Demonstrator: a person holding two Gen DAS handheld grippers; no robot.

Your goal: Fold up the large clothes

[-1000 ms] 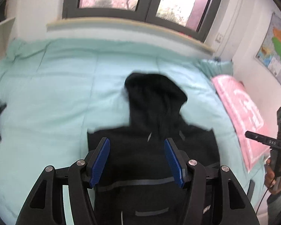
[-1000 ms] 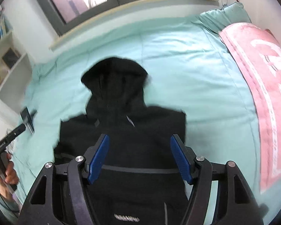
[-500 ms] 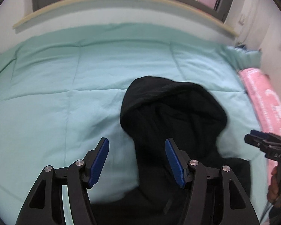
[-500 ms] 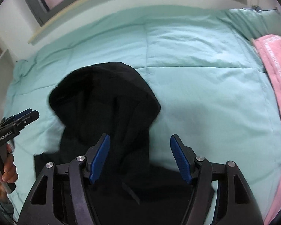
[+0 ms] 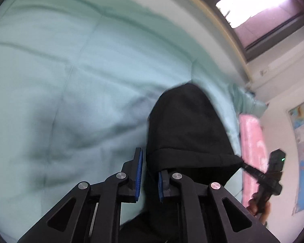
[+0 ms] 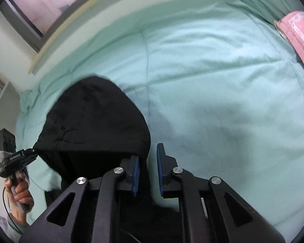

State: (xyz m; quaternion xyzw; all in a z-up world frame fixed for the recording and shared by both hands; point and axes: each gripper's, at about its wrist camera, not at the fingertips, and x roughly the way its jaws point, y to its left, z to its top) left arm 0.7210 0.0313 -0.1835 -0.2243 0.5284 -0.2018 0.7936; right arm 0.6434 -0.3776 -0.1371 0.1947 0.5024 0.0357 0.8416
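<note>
A: Where is the hoodie now?

B: On the bed, hood toward the window. In the left view it runs from centre down to six o'clock; in the right view it sits at nine o'clock and drops to the bottom edge.

A: And the grippers?

B: Both have just been closing, with cloth in between. The left gripper is pinched shut on the hood's left lower edge. The right gripper is nipped on the opposite edge; the left view shows its tips biting the black fabric at four o'clock.

A: So the step in hand?

B: I'd say it is taking the hood by its two sides, ready to fold it down over the body.

A: How to do that well?

B: Keep both pinches firm and level, lift only enough to clear the bed, and move both hands together so the hood lands flat. Uneven pulls would likely twist it or drag the body out of line.
</note>
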